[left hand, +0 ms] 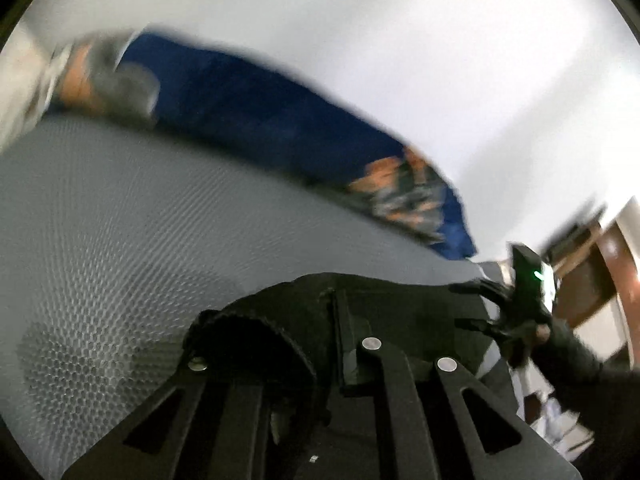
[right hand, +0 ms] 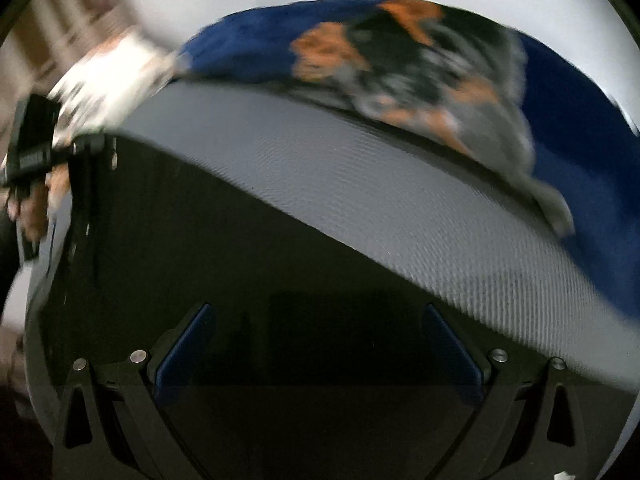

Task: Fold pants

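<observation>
Grip on pants – risks and camera coverage

Left gripper [left hand: 340,340] is clamped on a bunched fold of the black pants [left hand: 400,304], the cloth humped up around its fingers. Right gripper [right hand: 320,344] stands wide, its blue pads [right hand: 188,352] well apart and pressing on nothing, with the pants spread dark beneath it on the grey honeycomb mat [right hand: 360,168]. Beyond the mat lie a blue cloth [left hand: 260,112] and an orange-and-grey patterned cloth [left hand: 400,196] on top of it.

Likely hazards, as judged from this moment:
- with only one side pinched, a lift could drag the pants askew, so the fold would land crooked
- the bunched pinch may hold more than one layer – or too little, and slip out
- the open gripper could close on mat, not cloth, if it comes down past the edge of the fabric
- both views are smeared by motion, so edges are hard to place

Left wrist view shows the pinch itself and the other gripper, held in a dark-sleeved hand [left hand: 560,344], at the pants' far side. Right wrist view shows the open jaws and the flat spread of the pants, which the left view hides.
</observation>
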Motion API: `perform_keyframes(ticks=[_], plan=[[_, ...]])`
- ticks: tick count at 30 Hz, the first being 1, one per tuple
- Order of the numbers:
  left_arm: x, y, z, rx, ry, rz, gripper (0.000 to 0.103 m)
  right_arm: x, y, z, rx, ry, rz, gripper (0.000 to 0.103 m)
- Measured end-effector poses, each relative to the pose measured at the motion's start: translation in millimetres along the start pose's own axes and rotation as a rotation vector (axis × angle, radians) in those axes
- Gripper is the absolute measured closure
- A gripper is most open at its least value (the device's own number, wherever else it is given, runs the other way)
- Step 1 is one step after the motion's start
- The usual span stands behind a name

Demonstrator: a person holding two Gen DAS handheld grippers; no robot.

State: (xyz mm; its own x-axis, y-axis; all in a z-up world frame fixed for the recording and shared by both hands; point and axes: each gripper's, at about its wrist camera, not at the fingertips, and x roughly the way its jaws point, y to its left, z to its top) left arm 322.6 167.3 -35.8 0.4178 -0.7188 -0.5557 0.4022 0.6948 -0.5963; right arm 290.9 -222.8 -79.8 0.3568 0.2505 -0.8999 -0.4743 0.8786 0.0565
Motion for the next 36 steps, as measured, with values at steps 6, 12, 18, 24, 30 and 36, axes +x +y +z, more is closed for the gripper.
perform_keyframes(ticks=[6,12,18,24,30,36], plan=[[-33,-40,-6,0.089,-0.045,-0.036,0.095,11,4,31,-0.204,0.107,0.125,0.013],[-46,-58,-7,0.11,-0.05,-0.003,0.095,36,-2,44,-0.323,0.235,0.183,0.036],[-46,-62,-7,0.115,-0.039,0.043,0.095,49,-38,32,-0.305,0.301,0.142,0.048],[-41,-60,-11,0.108,-0.025,0.075,0.095,42,-59,16,-0.249,0.285,0.138,0.069],[-36,-59,-10,0.106,-0.012,0.115,0.095,27,-49,8,-0.275,0.212,0.013,0.094],[-35,-54,-11,0.116,0.003,0.154,0.095,-19,-9,-16,-0.207,0.038,-0.247,0.097]])
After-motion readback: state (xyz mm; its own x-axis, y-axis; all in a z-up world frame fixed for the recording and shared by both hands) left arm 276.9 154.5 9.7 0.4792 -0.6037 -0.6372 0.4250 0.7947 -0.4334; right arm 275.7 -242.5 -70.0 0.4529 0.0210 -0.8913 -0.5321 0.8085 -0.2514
